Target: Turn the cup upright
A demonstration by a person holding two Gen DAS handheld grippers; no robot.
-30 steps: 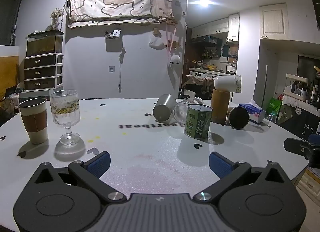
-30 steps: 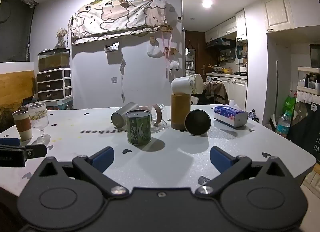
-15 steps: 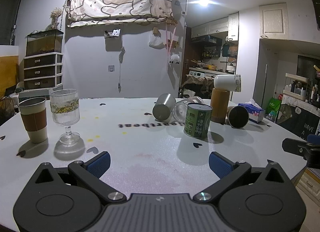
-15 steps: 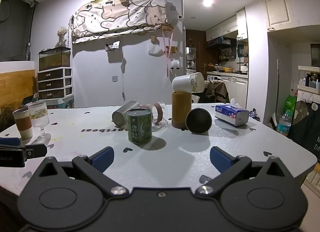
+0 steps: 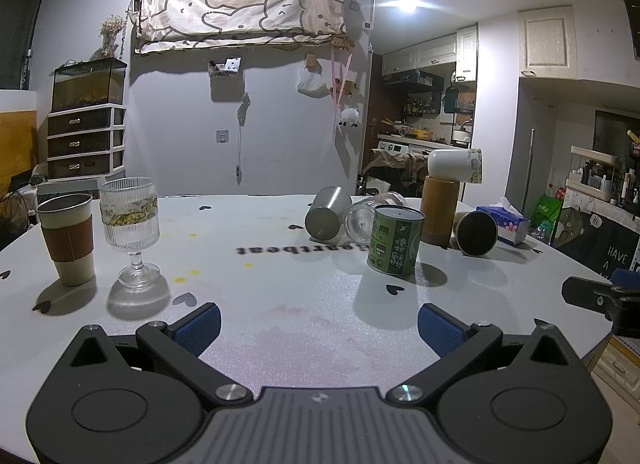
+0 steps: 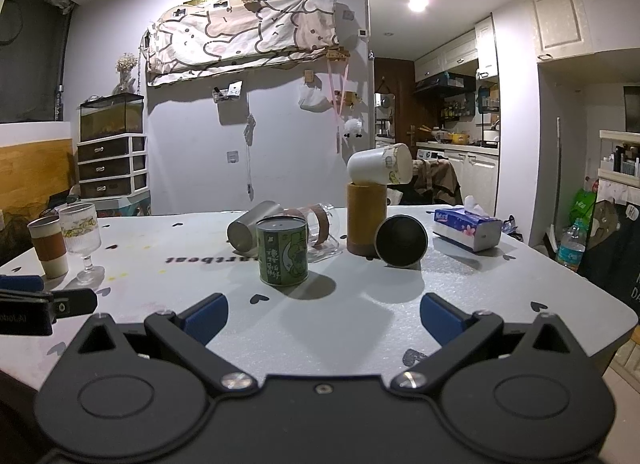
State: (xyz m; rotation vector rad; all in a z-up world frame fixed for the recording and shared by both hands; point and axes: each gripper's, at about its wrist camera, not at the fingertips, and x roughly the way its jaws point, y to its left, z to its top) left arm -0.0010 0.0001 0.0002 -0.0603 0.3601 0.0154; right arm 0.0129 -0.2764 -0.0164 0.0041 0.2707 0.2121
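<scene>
Grey wall [image 5: 180, 112], drawer unit [image 5: 84, 140], ceiling lights [image 6: 418, 2], possibly kitchen cabinets [image 6: 452, 52] beyond.

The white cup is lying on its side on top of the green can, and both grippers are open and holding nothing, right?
Not quite. The white cup does lie on its side, but on top of the tall brown cylinder, not the green can, which stands alone in front. The right wrist view shows it. The left gripper and right gripper are indeed open and empty.
</scene>
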